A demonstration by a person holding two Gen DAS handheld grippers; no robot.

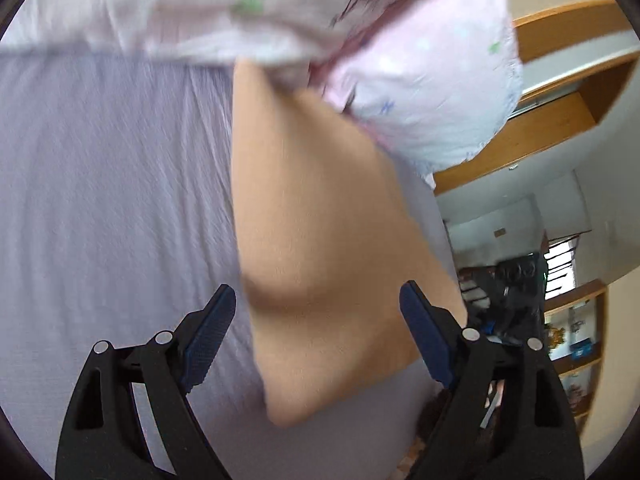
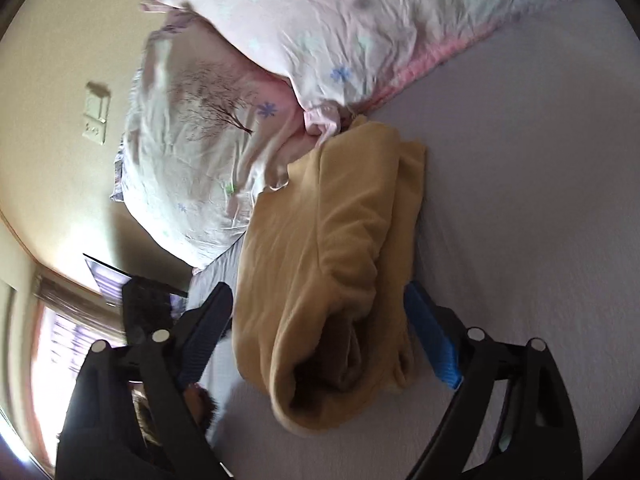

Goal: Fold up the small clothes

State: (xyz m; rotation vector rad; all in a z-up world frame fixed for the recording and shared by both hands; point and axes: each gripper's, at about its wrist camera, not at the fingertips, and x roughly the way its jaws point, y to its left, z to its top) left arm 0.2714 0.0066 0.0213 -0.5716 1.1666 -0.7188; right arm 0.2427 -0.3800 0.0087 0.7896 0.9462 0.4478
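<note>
A tan, soft fleece garment (image 2: 336,248) is lying on the pale lavender bed sheet (image 2: 520,208), already gathered into a long, thick bundle with several folds on top of each other. Its far end is touching the pink floral pillows (image 2: 328,40) that are sitting at the head of the bed, and its near, rolled end is opening toward the right wrist camera.

The right gripper (image 2: 316,328), black with blue ribbed pads (image 2: 432,344), is standing with its fingers wide apart, one on each side of the near part of the garment. I cannot tell if the pads are touching the cloth or are only just beside it. Nothing is clamped between them.

In the left wrist view the same tan garment (image 1: 320,248) is appearing as a flat, smooth band across the sheet (image 1: 112,200), running from the pillows (image 1: 420,92) down to the space between the fingers. The left gripper (image 1: 316,320) is also spread open, its dark blue pads (image 1: 208,344) well apart, with the garment's edge lying between them and not held. This view is a little blurred.

A beige wall with a white switch plate (image 2: 96,114) is showing beside the pillows, and wooden shelves (image 1: 576,328) are visible at the edge of the left view.
</note>
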